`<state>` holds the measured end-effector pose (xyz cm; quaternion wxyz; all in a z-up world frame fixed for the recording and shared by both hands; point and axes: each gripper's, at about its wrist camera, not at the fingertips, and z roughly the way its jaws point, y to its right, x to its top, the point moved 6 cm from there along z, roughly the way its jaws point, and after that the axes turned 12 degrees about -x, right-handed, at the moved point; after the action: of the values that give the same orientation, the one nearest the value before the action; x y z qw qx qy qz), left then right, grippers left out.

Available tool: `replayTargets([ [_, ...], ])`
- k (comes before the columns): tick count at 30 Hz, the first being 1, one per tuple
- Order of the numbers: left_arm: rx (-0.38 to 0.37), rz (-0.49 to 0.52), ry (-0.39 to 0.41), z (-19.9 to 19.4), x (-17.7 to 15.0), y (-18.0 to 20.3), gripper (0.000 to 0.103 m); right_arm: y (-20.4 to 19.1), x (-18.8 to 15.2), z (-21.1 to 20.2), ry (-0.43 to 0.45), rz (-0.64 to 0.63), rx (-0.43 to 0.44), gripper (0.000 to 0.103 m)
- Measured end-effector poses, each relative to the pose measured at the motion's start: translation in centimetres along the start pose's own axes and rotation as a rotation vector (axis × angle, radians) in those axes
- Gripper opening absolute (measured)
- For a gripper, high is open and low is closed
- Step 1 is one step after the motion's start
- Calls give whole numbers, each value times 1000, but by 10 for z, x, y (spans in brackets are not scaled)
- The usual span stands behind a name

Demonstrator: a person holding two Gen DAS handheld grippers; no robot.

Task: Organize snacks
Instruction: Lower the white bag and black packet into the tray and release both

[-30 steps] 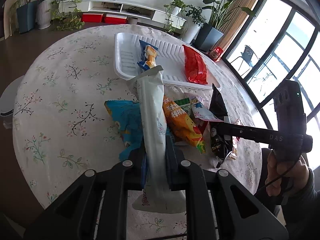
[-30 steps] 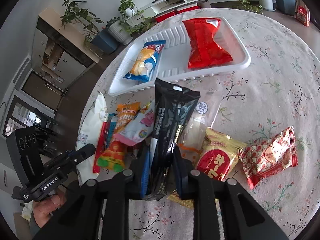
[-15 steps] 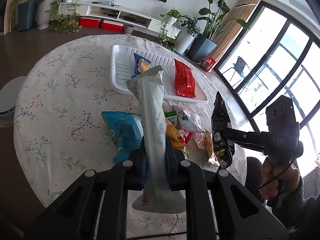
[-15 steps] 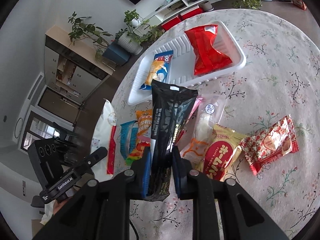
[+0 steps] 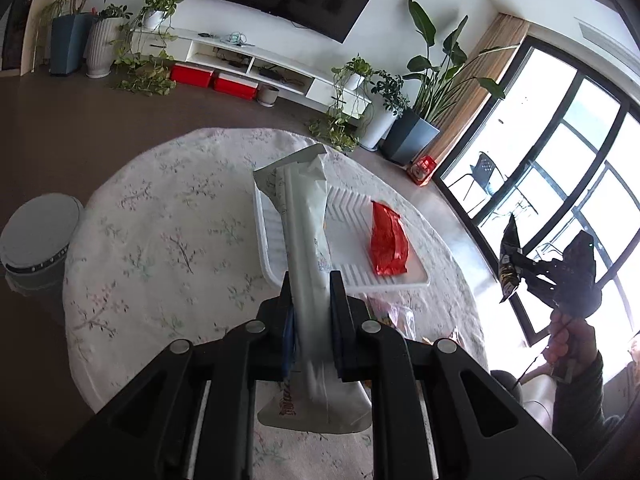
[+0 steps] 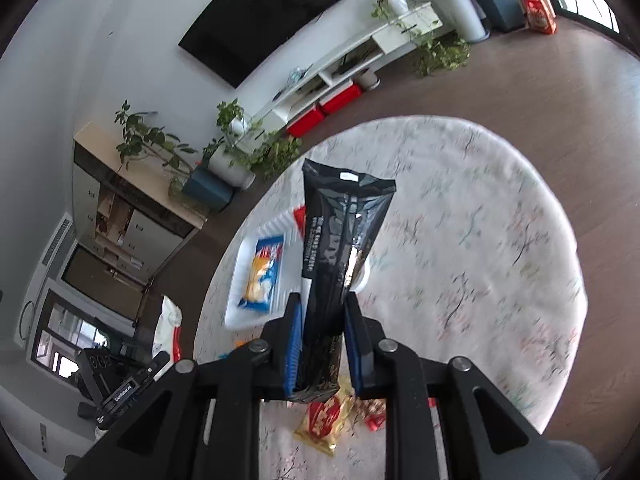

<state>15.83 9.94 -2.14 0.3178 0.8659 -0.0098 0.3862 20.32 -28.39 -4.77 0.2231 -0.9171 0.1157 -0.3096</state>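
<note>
Two grippers, left (image 5: 310,292) clamped on one white packet (image 5: 306,216), right (image 6: 322,316) on one black packet (image 6: 340,236).

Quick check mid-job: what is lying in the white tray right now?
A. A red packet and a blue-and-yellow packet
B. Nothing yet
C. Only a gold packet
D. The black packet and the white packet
A: the red packet and the blue-and-yellow packet lie in the white tray, while the white packet and black packet are each clamped in a hand-held gripper above the table.
</note>
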Motion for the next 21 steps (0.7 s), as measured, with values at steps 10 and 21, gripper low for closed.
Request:
replayTargets([
  [10, 4, 121, -34, 63, 98, 9, 13, -87, 75, 12, 87, -163, 74, 22],
  [21, 58, 96, -177, 164, 71, -34, 13, -150, 46, 145, -145, -367, 20, 22],
])
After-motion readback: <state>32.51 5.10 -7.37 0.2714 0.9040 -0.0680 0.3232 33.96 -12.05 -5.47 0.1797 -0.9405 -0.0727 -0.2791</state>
